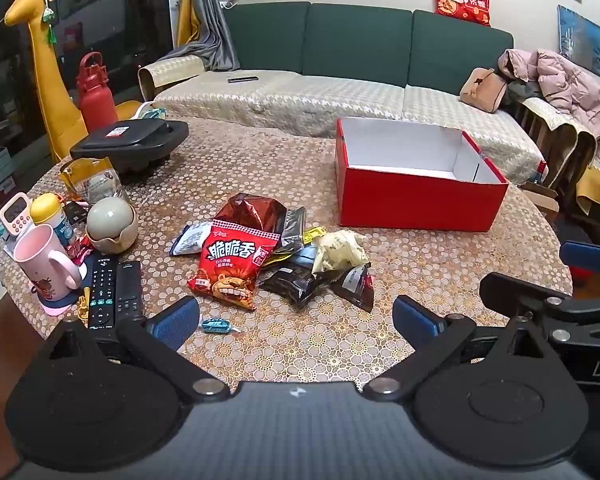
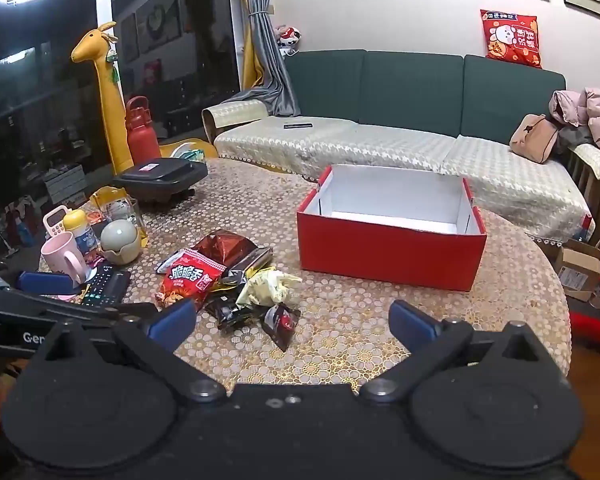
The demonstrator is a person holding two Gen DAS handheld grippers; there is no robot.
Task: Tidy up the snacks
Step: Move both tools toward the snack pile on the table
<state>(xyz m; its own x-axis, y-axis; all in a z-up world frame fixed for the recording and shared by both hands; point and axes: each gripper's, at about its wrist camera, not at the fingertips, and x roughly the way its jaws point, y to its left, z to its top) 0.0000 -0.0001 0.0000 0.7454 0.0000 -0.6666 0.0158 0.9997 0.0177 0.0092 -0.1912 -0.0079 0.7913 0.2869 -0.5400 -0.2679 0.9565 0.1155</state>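
**Both grippers spread wide above a table of loose snacks**

The left gripper [image 1: 296, 322] hangs over the near edge of a round table [image 1: 420, 264] covered in a gold floral-patterned cloth, its blue-padded jaws spread wide with nothing between them. The right gripper [image 2: 294, 322] hovers beside it, just to the right, jaws likewise released and empty.

In the middle of the table, just beyond both grippers, lies a heap of snack packets. The largest is a red crinkly bag with white Chinese lettering and a cartoon lion [image 1: 234, 264], at the left of the heap. Behind it sits a shiny dark-red foil bag [image 1: 252, 210]. To its right a pale yellow crumpled wrapper [image 1: 338, 250] rests on top of a dark brown glossy packet [image 1: 296, 282], and a small black-and-red triangular sachet [image 1: 358, 284] lies at the heap's near right edge. A single blue-wrapped sweet [image 1: 216, 325] lies apart, close to the left gripper's left finger.

Further back on the right stands an open red cardboard box with a white inside [image 1: 416, 200]; it holds nothing that can be seen.

Along the table's left edge are a pink mug [image 1: 46, 262], two black remote controls [image 1: 114, 292], a grey-green ball in a beige holder [image 1: 112, 222], and, further back, a black lidded tray [image 1: 130, 140] and a red bottle [image 1: 96, 94]. A green sofa [image 1: 356, 40] runs behind the table.
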